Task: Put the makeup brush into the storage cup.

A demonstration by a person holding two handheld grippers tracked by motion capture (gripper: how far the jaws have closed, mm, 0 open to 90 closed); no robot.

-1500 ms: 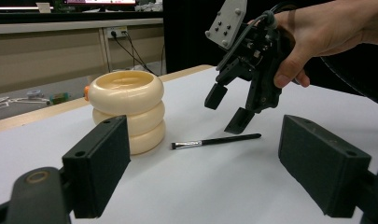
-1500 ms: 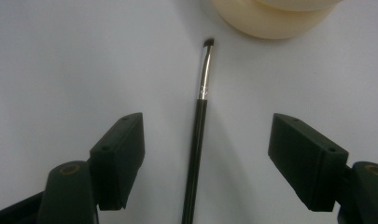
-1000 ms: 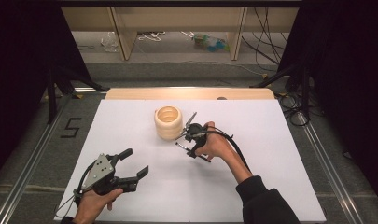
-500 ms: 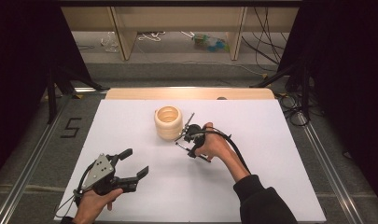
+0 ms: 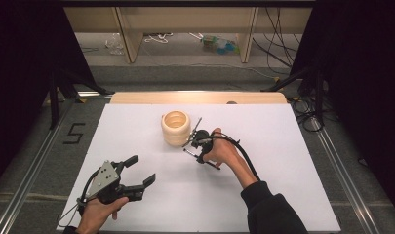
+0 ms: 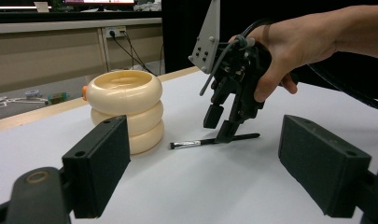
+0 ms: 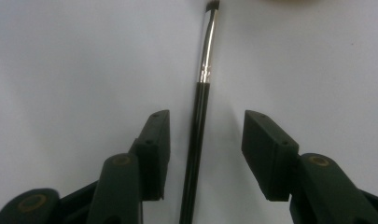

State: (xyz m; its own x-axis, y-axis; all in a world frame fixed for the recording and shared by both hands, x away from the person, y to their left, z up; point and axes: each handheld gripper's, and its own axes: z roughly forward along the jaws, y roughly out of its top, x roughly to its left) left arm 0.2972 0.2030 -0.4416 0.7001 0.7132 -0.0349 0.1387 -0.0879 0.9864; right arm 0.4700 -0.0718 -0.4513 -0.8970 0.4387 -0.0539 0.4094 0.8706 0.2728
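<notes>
High view: the one readable mark is a black "5" [image 5: 73,133] on the grey floor mat at 9 o'clock from the white table [image 5: 283,195]. Your right gripper [image 5: 194,146] points down at the table centre, just at 3 o'clock of the cream ribbed holder [image 5: 176,127]. The brush [image 5: 201,159] is a thin dark line under that gripper; its detail is too small to read here. Your left gripper [image 5: 139,171] rests low at 7 o'clock of the holder, well apart from it, jaws spread wide and holding nothing.

Left gripper view: your own two black pads stand far apart with bare table between them. Beyond them the holder [image 6: 125,108] shows as three stacked cream rings with an open top and a small orange spot at its 9 o'clock edge. The brush [image 6: 214,139] lies flat on the table just at 3 o'clock of the holder's base, bristle end towards it. The right gripper [image 6: 219,126] straddles the handle.

Right gripper view: brush [image 7: 199,116] detail is clear here: black handle, shiny metal collar, dark bristle tip at 12 o'clock. Your right gripper [image 7: 205,154] has just been closing; its jaws are half open with the handle between them, pads not touching it.
</notes>
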